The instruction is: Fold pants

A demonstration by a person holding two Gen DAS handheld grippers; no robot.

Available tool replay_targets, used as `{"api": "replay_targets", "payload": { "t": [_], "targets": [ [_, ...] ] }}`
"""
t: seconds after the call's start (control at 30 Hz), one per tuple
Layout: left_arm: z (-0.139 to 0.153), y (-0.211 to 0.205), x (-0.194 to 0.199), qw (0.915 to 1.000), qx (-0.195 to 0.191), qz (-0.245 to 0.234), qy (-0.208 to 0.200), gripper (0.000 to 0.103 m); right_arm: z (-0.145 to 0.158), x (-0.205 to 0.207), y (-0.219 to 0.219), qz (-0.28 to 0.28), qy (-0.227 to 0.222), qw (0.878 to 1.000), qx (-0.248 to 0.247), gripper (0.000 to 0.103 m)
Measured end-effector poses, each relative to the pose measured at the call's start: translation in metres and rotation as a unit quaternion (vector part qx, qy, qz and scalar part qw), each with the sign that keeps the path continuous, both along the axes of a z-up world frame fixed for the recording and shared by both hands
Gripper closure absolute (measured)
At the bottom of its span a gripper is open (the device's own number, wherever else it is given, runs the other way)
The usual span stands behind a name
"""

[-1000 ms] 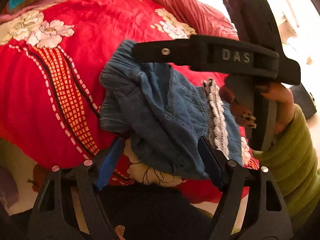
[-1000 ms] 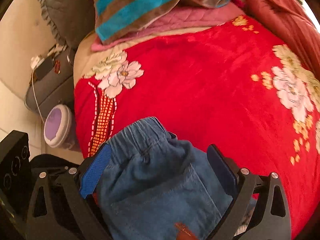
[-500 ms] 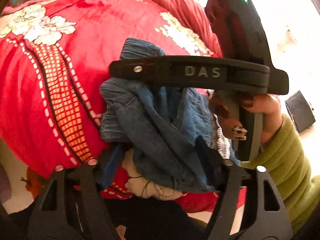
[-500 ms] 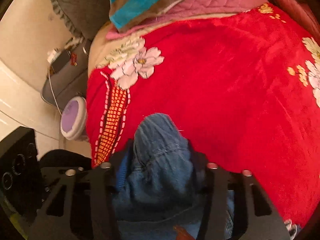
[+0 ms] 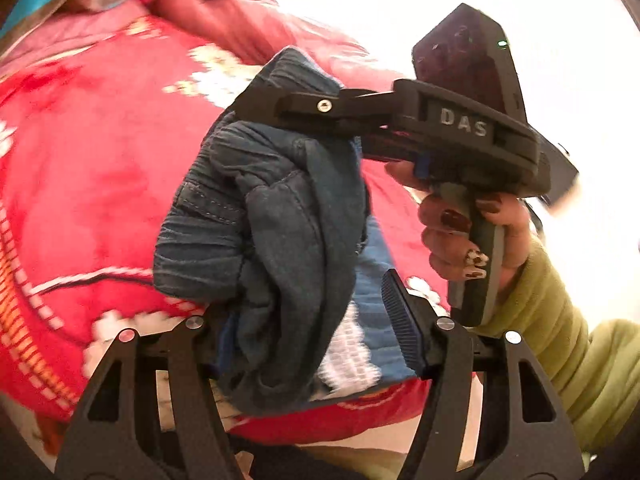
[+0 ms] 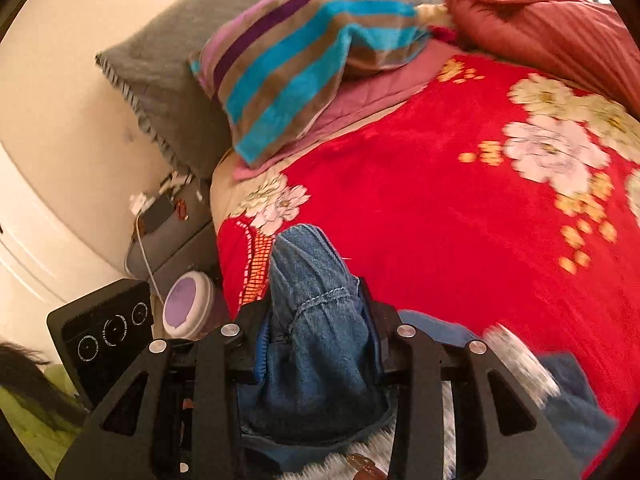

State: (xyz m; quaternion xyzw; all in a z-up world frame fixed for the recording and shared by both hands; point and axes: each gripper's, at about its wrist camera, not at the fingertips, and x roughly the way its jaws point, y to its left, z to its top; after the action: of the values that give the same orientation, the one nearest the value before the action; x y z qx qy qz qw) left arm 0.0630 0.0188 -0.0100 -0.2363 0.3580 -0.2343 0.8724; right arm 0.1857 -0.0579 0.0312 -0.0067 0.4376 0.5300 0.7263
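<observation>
Small blue denim pants (image 5: 280,220) with white lace trim hang bunched above a red floral blanket (image 5: 80,168). My right gripper (image 6: 320,320) is shut on the elastic waistband of the pants (image 6: 316,320); it also shows in the left wrist view (image 5: 320,106), holding the top of the bunch. My left gripper (image 5: 316,320) has its jaws apart with the lower part of the pants hanging between them; whether the pads press the cloth is unclear.
The red blanket (image 6: 440,220) covers the bed. A striped towel (image 6: 304,56), a grey pillow (image 6: 168,80) and a rust quilt (image 6: 540,20) lie at the head. A grey bedside stand (image 6: 168,236) with a purple-lidded tub (image 6: 186,304) is left.
My right gripper closed on the waistband and lifted the pants off the blanket. The pants now hang bunched, and both cameras have tilted upward.
</observation>
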Motion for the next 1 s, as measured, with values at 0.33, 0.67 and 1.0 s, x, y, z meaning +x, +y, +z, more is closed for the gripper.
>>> {"api": "replay_targets", "payload": {
  "t": [0.33, 0.67, 1.0],
  "targets": [
    [-0.009, -0.064, 0.002, 0.9872, 0.049, -0.152, -0.007, 0.032, -0.02, 0.007, -0.148, -0.207, 0.033, 0.977, 0.033, 0.035],
    [-0.015, -0.079, -0.001, 0.9814, 0.087, -0.171, 0.007, 0.026, -0.056, -0.026, -0.174, -0.257, 0.098, 0.961, -0.002, 0.008],
    [-0.016, -0.077, -0.009, 0.9831, 0.091, -0.158, 0.012, 0.025, -0.035, -0.03, -0.14, -0.228, 0.031, 0.972, -0.038, 0.069]
  ]
}}
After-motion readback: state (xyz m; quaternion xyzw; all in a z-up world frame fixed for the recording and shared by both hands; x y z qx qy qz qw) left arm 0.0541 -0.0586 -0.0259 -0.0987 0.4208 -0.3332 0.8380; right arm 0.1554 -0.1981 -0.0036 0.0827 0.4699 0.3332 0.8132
